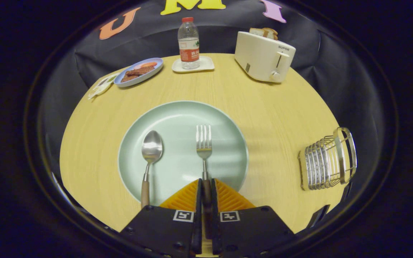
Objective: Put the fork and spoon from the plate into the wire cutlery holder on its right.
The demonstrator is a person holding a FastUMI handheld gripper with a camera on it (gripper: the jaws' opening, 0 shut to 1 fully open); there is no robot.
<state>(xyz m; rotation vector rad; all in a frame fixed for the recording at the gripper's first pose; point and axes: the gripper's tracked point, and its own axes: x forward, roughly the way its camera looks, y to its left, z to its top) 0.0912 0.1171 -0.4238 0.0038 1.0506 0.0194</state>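
A: So, what is hard to see?

B: The fork's (204, 143) wooden handle is mostly hidden between the two fingers, and the spoon's (151, 154) handle end is cut off behind the gripper (206, 186) body.

A: What are the fingers doing?

B: They are drawn narrow, both pressing on the fork handle. Its tines point away, lying on the pale green plate (224, 118).

A: And the spoon?

B: It lies on the plate, left of the fork.

A: The holder?

B: The wire cutlery holder (326, 159) stands on the wooden table (271, 104), well right of the plate.
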